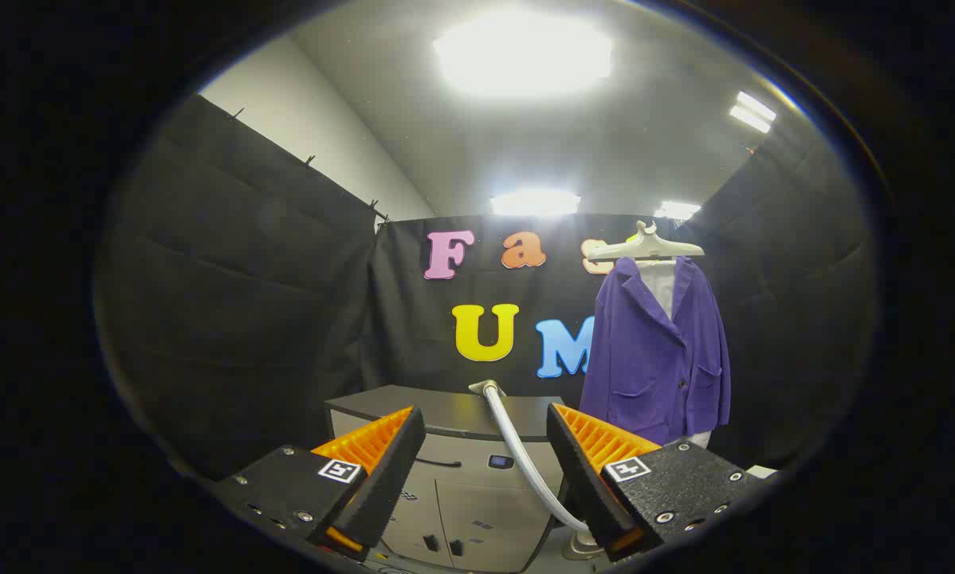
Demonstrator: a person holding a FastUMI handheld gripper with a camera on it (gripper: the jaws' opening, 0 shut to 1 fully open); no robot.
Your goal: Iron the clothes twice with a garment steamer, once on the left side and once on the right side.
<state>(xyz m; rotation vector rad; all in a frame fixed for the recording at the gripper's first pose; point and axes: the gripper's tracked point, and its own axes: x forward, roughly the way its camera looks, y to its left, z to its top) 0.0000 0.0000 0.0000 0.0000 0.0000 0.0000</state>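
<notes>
A purple jacket [657, 359] over a white lining hangs on a pale hanger [645, 245], beyond my right finger and to its right. The garment steamer's grey cabinet-like body [453, 486] with a dark top stands straight ahead, beyond the fingers. Its white hose [525, 466] leaves the top of the body and curves down toward the right finger, ending at a small grey part [583, 546] whose shape I cannot make out. My gripper [484, 414] is open, with nothing pressed between its fingers; the hose passes through the gap without touching both.
Black cloth walls close the booth on the left, back and right. Bright ceiling lamps [525, 52] shine overhead. A pale stand part [701, 438] shows under the jacket's hem.
</notes>
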